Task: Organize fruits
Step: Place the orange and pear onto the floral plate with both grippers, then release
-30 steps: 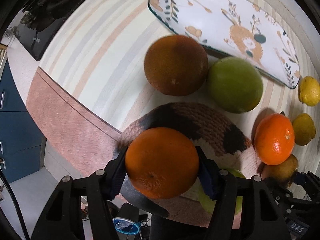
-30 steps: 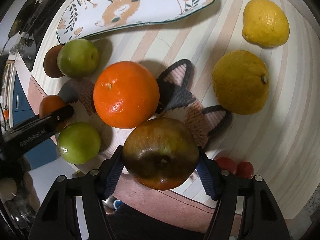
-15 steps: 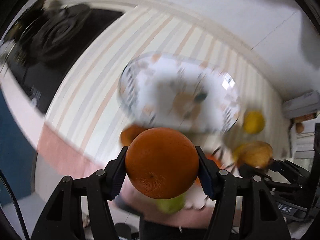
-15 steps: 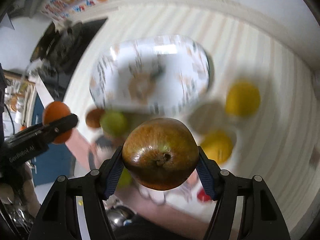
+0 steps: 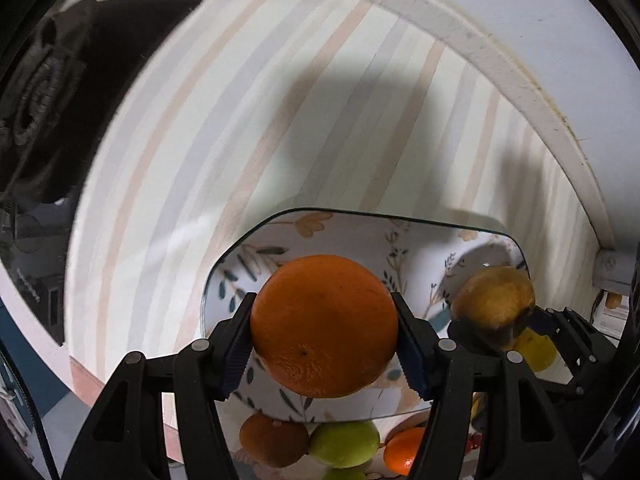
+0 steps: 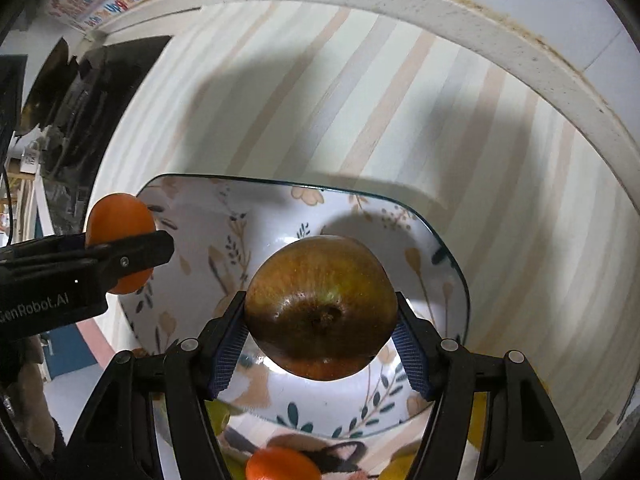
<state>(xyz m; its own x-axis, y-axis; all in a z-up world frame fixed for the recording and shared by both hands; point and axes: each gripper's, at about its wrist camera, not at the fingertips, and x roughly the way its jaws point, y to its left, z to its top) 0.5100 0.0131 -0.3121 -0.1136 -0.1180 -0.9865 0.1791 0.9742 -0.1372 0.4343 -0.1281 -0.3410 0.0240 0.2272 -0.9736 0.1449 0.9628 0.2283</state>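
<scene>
Orange-skinned fruit, one: the orange (image 5: 323, 325) sits clamped between the pads of your left gripper (image 5: 324, 344), above the patterned plate (image 5: 276, 232). Brown-green apple (image 6: 320, 307), one: pinched in your right gripper (image 6: 320, 340) over the same plate. Below the plate's near edge, on the striped cloth (image 5: 248, 120): a green fruit (image 5: 344, 443) and a dull orange fruit (image 5: 272, 438), side by side.

Both wrist cameras look steeply down along their gripper fingers, close above the counter (image 5: 280, 100). Both views share the patterned plate (image 5: 360, 228) (image 6: 240, 216) in the lower frame.
</scene>
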